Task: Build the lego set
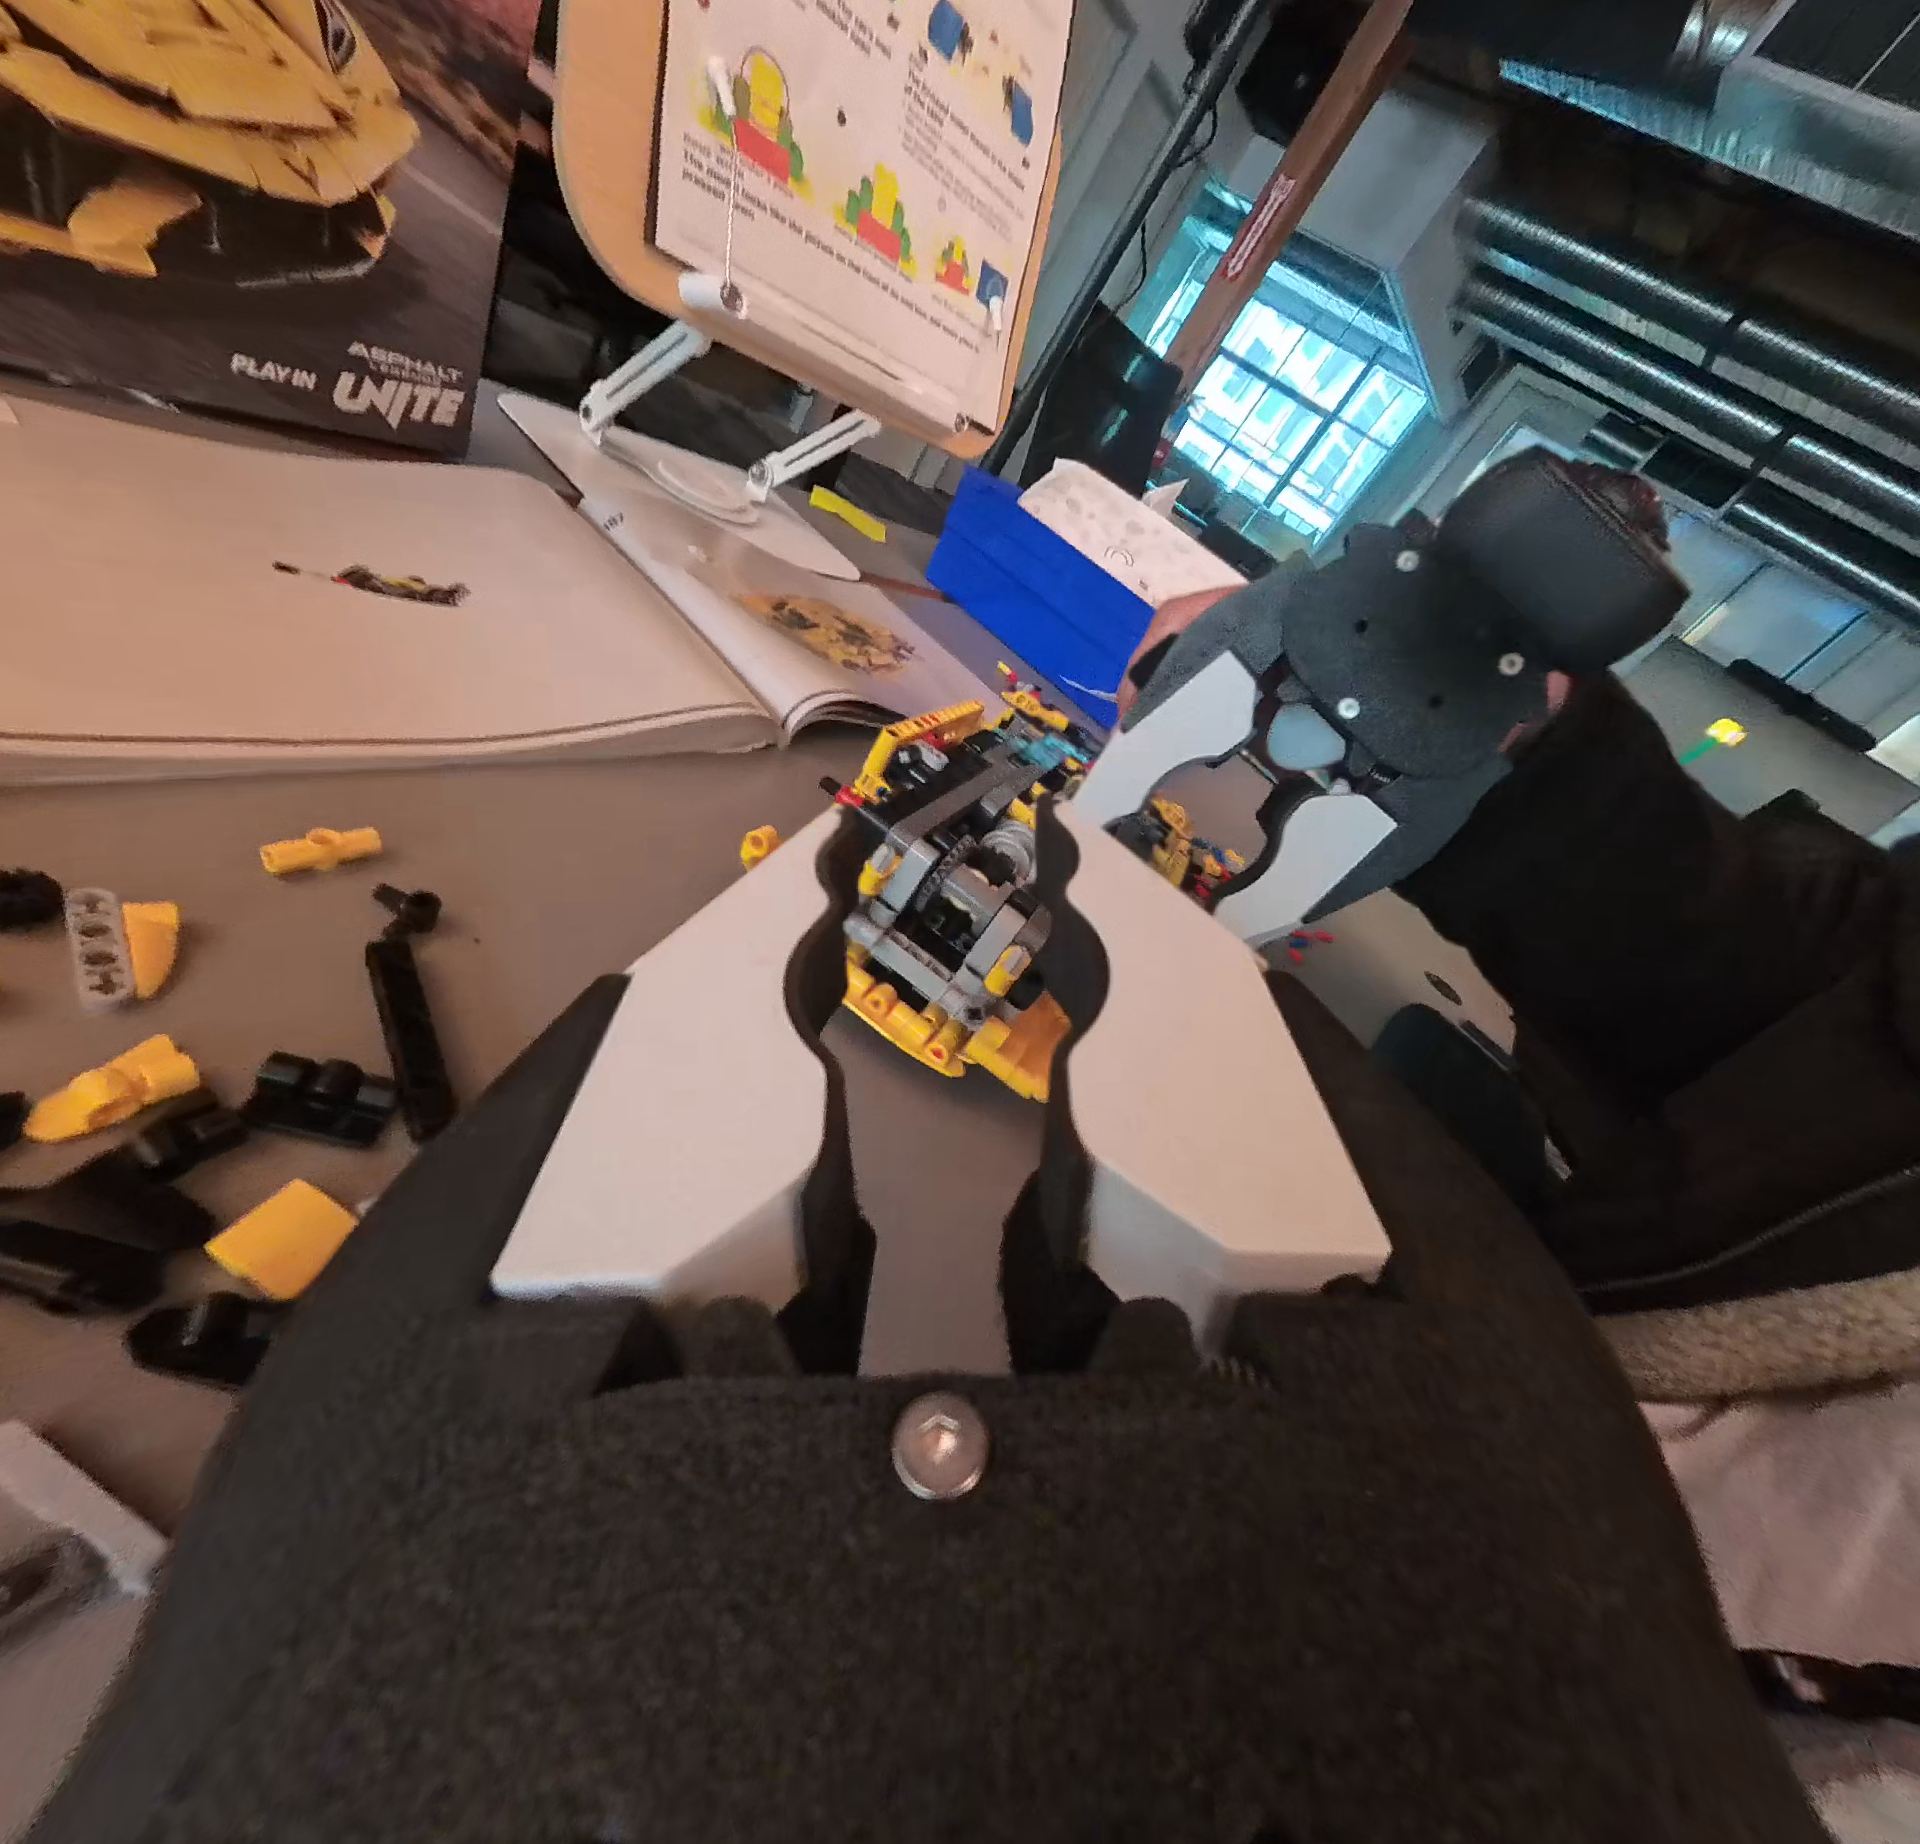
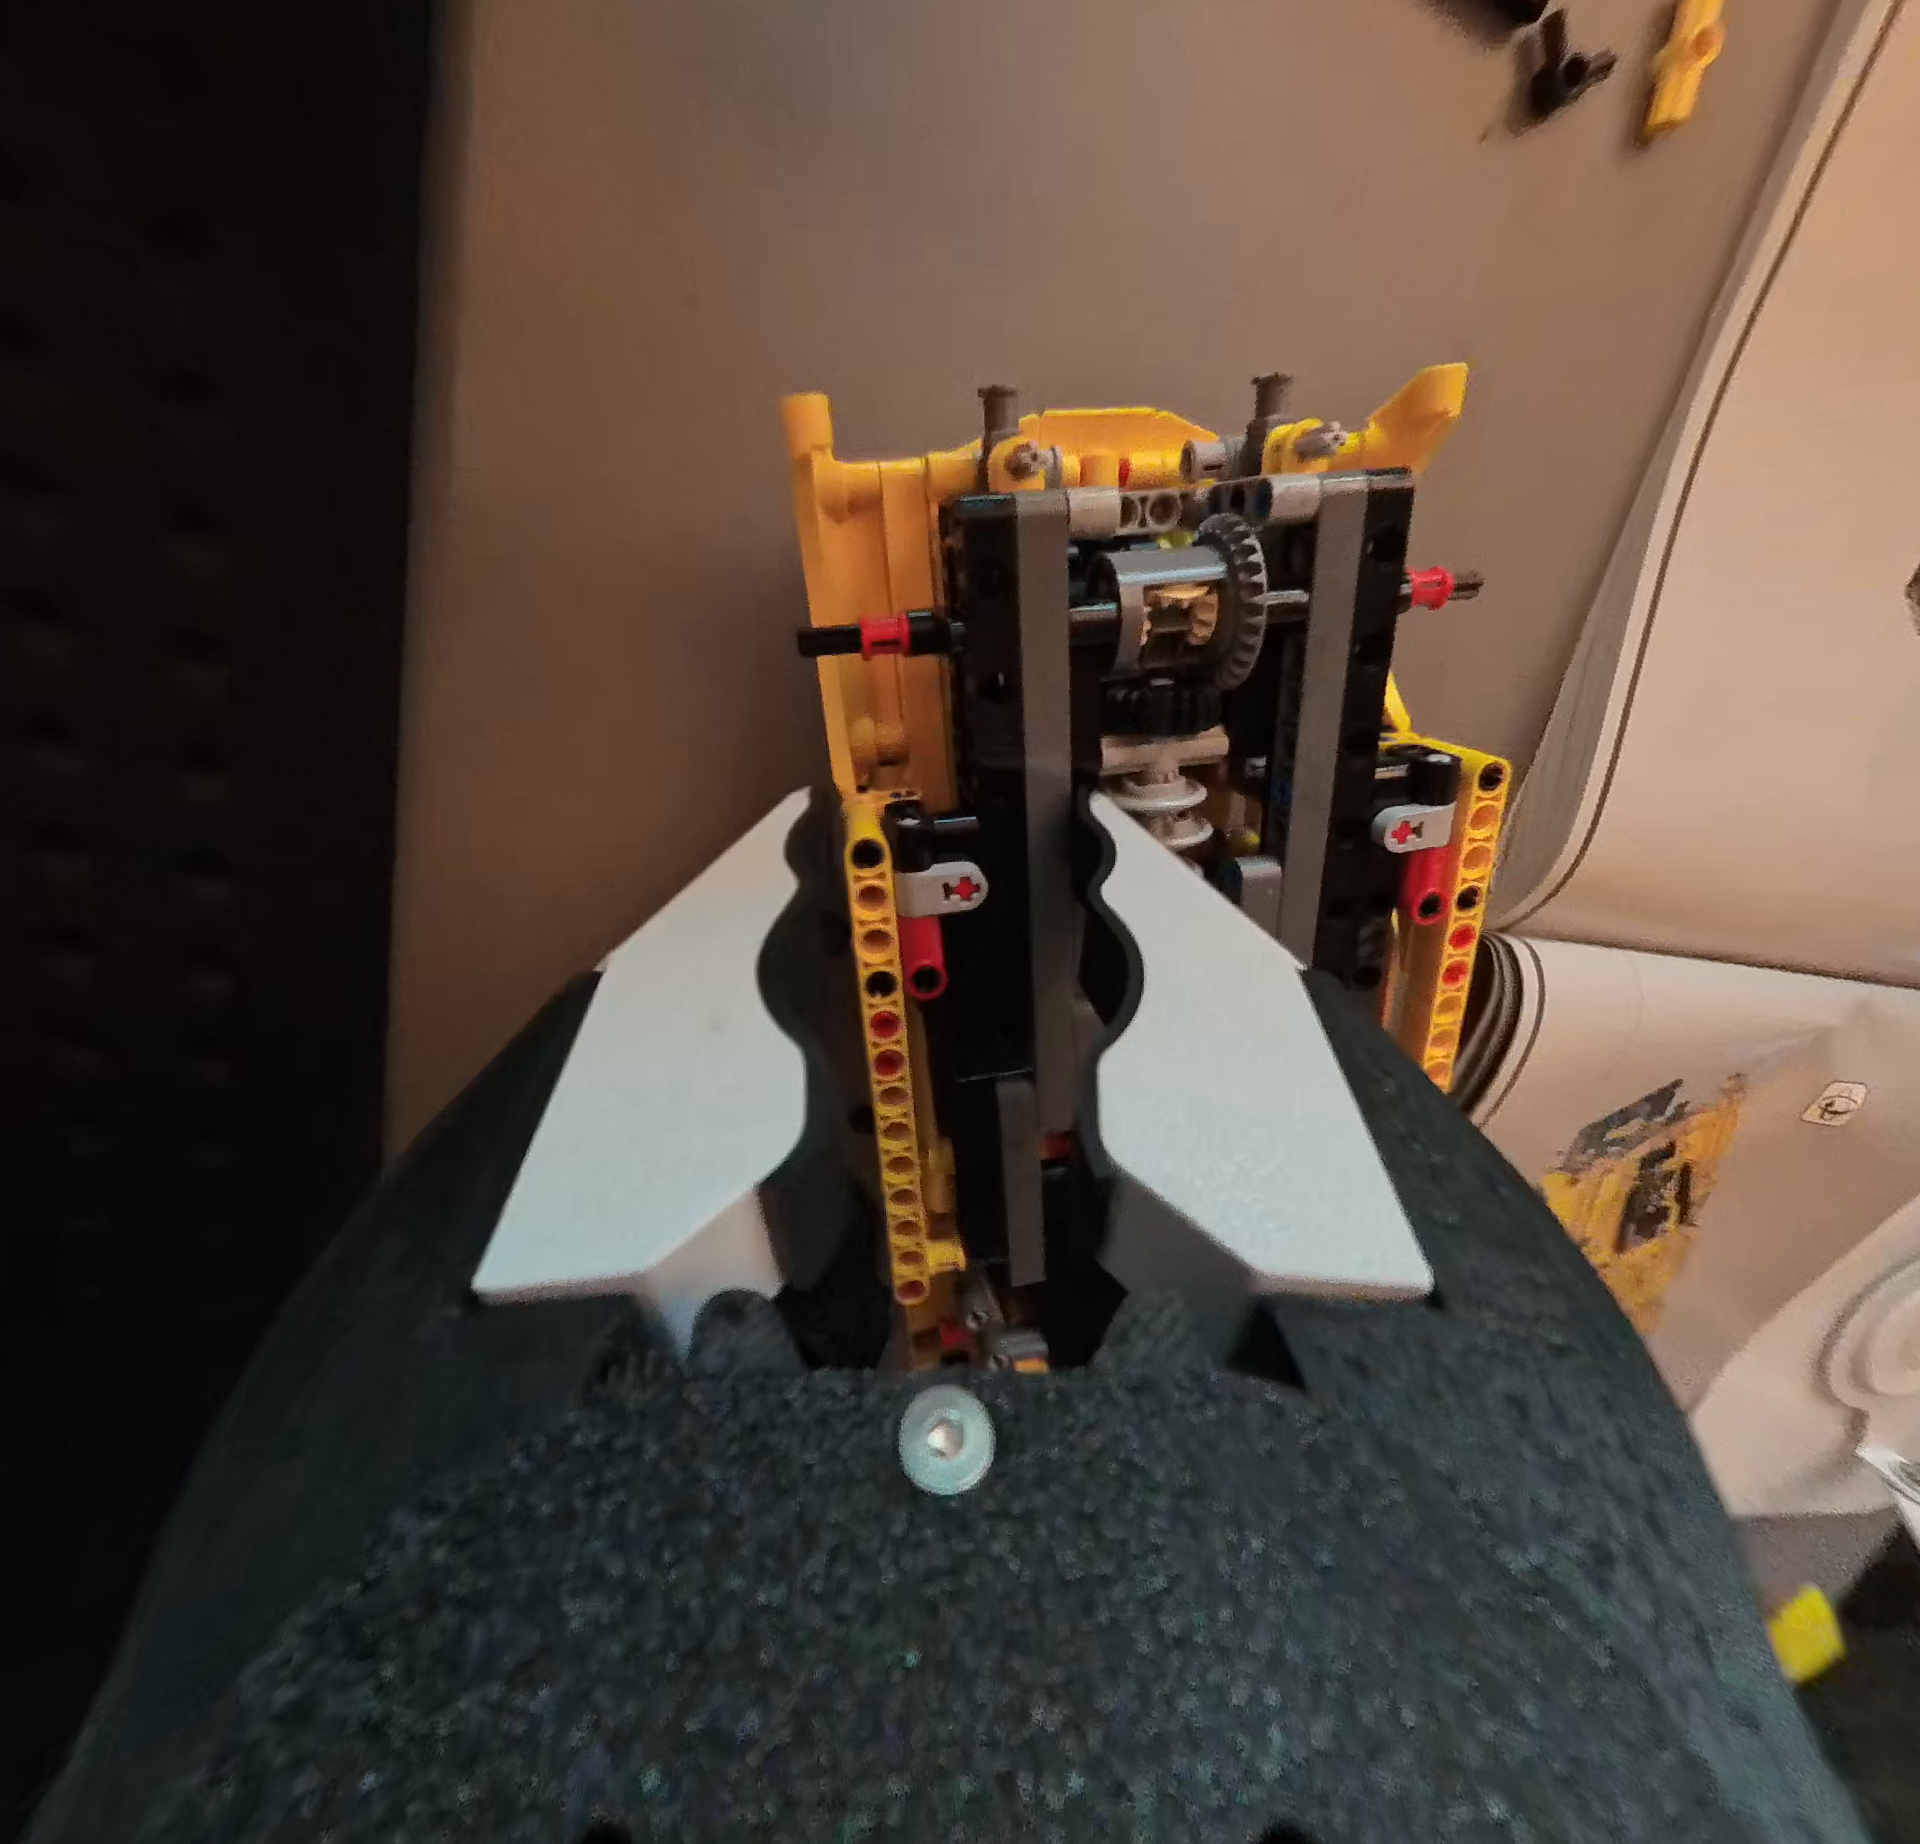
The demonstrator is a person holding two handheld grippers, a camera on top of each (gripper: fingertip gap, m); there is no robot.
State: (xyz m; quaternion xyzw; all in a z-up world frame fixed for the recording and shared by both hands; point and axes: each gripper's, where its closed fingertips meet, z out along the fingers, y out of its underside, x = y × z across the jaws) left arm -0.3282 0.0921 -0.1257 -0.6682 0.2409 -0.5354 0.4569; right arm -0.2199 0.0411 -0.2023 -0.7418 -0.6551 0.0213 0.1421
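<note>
Flanking the chassis (image 1: 951, 911): loose pieces (image 1: 322, 849), open manual (image 1: 416, 610).

The grey table (image 1: 582, 921) carries loose yellow and black lego pieces (image 1: 312, 1098) at left. An open instruction book (image 1: 364, 641), a set box (image 1: 239, 184) and a blue bin (image 1: 1029, 599) lie farther back.

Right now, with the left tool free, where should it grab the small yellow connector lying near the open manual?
Take the yellow connector across its narrow middle, coming from above. It lies flat on the table, apart from other pieces, so the left tool could probably straddle it.
</note>
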